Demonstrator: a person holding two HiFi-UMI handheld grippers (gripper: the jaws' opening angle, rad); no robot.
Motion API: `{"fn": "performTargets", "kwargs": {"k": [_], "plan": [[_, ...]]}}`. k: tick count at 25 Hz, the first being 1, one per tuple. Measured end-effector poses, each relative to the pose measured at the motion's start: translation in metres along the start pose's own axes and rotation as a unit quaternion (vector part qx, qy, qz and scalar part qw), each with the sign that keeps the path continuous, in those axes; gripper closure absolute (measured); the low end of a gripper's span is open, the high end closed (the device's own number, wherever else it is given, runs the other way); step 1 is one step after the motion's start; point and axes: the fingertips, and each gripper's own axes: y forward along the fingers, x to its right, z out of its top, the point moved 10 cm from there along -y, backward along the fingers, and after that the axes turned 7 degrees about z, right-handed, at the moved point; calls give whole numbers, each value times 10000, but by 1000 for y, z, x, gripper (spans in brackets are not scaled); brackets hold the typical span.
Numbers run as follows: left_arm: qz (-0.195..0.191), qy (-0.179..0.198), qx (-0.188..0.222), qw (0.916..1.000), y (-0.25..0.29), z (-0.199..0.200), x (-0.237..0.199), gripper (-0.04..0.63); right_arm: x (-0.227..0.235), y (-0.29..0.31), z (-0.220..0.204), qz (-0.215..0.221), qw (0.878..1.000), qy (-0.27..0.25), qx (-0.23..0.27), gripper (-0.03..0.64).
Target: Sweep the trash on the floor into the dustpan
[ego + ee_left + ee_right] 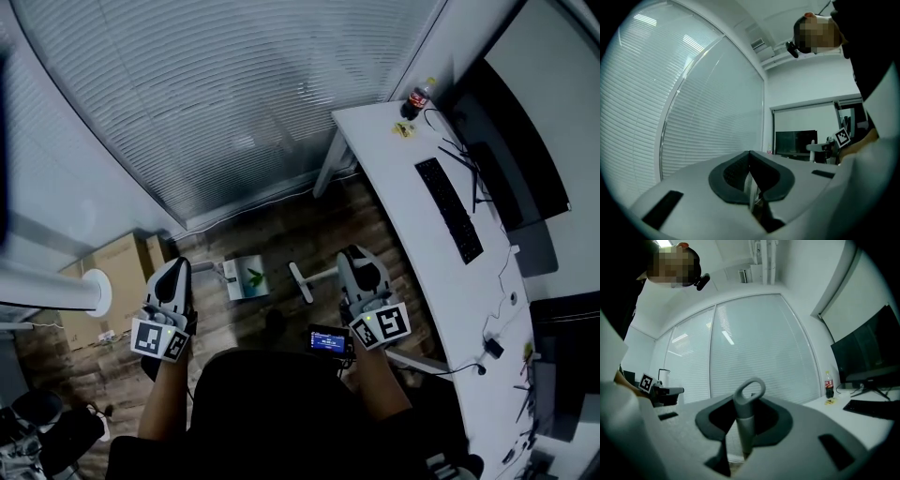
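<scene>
My left gripper (176, 268) is shut. A thin pale strip (749, 186) stands pinched between its pads, and in the head view a white handle runs from its tip to the dustpan (246, 278), a pale pan with a green mark, over the wooden floor. To its right, my right gripper (354, 255) is shut on the broom (302, 281). In the right gripper view the broom's grey handle (750, 392) stands upright between the pads of the right gripper (745, 423), its hanging loop on top. I cannot make out any trash on the floor.
A long white desk (412, 225) runs along the right with a keyboard (450, 208), a monitor (525, 141) and a bottle (419, 97). Cardboard boxes (112, 272) and a white post (56, 291) stand at the left. Window blinds fill the far side.
</scene>
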Motion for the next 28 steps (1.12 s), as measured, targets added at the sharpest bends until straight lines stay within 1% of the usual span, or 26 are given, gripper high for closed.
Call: {"fn": "performTargets", "kwargs": {"k": [3, 8, 11, 15, 20, 24, 28], "plan": [[-49, 3, -5, 10000, -15, 0, 4, 600, -16, -8, 2, -99, 9999, -10, -20, 529], [-136, 112, 8, 9998, -48, 6, 11, 600, -46, -32, 9, -321, 9995, -50, 35, 531], [-180, 186, 26, 9997, -76, 8, 12, 600, -65, -48, 8, -353, 9994, -52, 28, 531], [-169, 140, 36, 9998, -117, 10, 9, 601, -92, -69, 7, -388, 9992, -69, 100, 532], [-132, 174, 66, 9997, -169, 11, 8, 601, -126, -95, 6, -443, 9988, -82, 186, 532], [-245, 178, -6, 9995, -202, 7, 14, 601, -150, -116, 3, -544, 9982, -14, 255, 532], [-371, 139, -69, 9992, -219, 2, 22, 600, -170, -131, 0, -532, 9982, 44, 273, 532]]}}
